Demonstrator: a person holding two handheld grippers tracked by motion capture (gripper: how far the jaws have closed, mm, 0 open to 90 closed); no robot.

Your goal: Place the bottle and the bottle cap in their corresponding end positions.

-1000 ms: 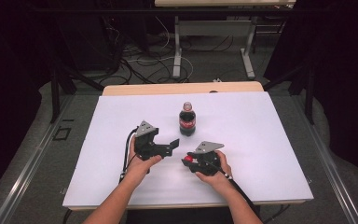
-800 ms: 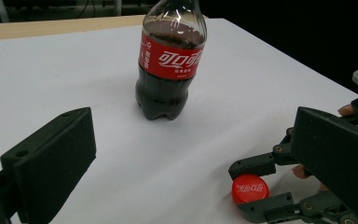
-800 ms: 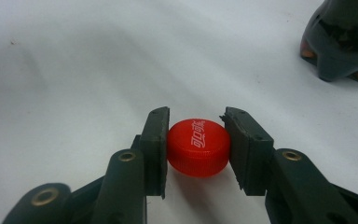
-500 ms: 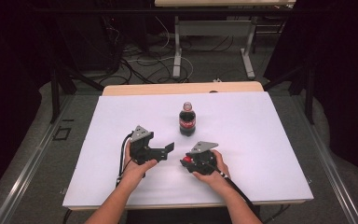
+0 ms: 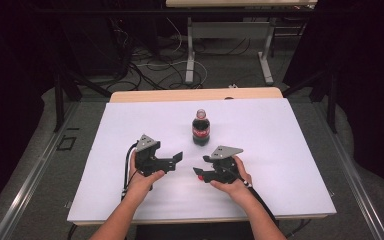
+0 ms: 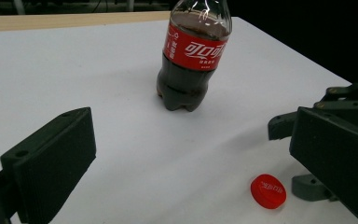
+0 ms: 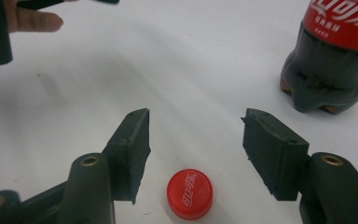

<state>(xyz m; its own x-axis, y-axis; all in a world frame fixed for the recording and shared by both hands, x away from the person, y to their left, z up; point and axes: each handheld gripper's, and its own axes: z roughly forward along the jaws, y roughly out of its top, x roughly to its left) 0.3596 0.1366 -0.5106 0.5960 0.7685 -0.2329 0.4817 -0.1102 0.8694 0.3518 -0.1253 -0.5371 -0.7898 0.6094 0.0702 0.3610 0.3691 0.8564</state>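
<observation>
While its jaws opened, the right gripper point(image 7: 193, 135) (held low) freed the cap point(image 7: 189, 193).

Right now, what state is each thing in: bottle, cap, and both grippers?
Cola bottle: upright on the white table, uncapped, mostly full.
Red cap: off the bottle, lying flat on the table, logo up, touching neither jaw.
Right gripper: open, jaws have just been opening, the cap lying loose on the table between them.
Left gripper: open, holding nothing.
</observation>
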